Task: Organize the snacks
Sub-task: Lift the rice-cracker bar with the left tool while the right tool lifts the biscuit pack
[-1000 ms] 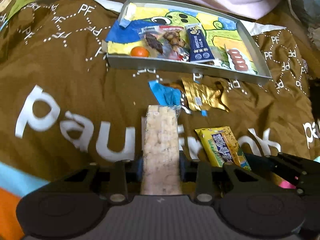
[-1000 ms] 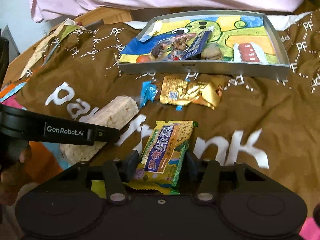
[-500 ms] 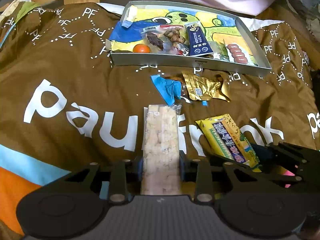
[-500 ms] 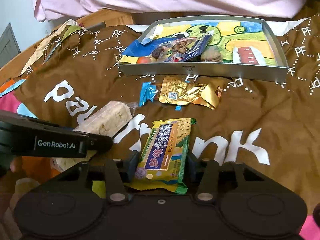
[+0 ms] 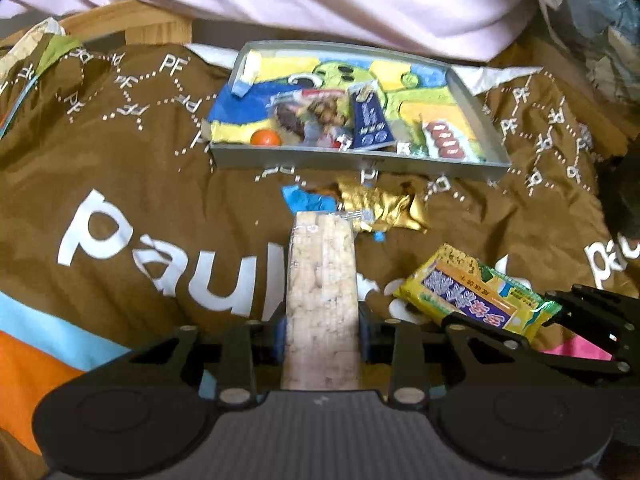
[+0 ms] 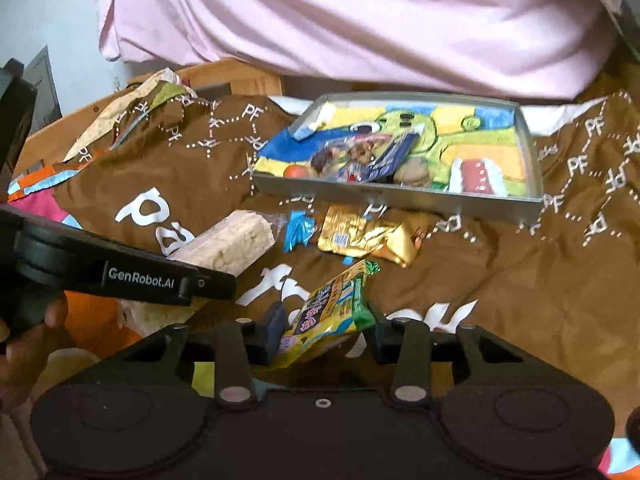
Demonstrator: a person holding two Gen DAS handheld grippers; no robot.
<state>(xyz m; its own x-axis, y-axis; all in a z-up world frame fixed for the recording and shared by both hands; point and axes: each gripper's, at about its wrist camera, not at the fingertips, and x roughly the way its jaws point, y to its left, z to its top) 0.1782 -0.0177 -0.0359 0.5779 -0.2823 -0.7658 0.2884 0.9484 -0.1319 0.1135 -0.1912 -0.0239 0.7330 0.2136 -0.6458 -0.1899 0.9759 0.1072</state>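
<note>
My left gripper point(image 5: 322, 328) is shut on a pale puffed-rice bar point(image 5: 322, 280) in clear wrap, which sticks out forward above the brown cloth. In the right wrist view that rice bar point(image 6: 232, 240) shows to the left under the left gripper's arm. My right gripper point(image 6: 324, 330) is shut on a yellow and green cracker pack point(image 6: 328, 312), lifted and tilted. The same cracker pack point(image 5: 476, 300) appears low right in the left wrist view. Ahead stands a grey metal tray point(image 5: 360, 160) with a cartoon lining and several snacks inside.
A gold foil packet point(image 5: 380, 204) and a blue wrapper point(image 5: 306, 200) lie on the brown printed cloth point(image 5: 140, 184) just before the tray point(image 6: 400, 196). Pink fabric point(image 6: 360, 20) hangs behind the tray. A hand point(image 6: 24, 340) holds the left gripper.
Both grippers have lifted their snacks off the cloth and moved towards the tray. The cracker pack now tilts upward in the right gripper.
</note>
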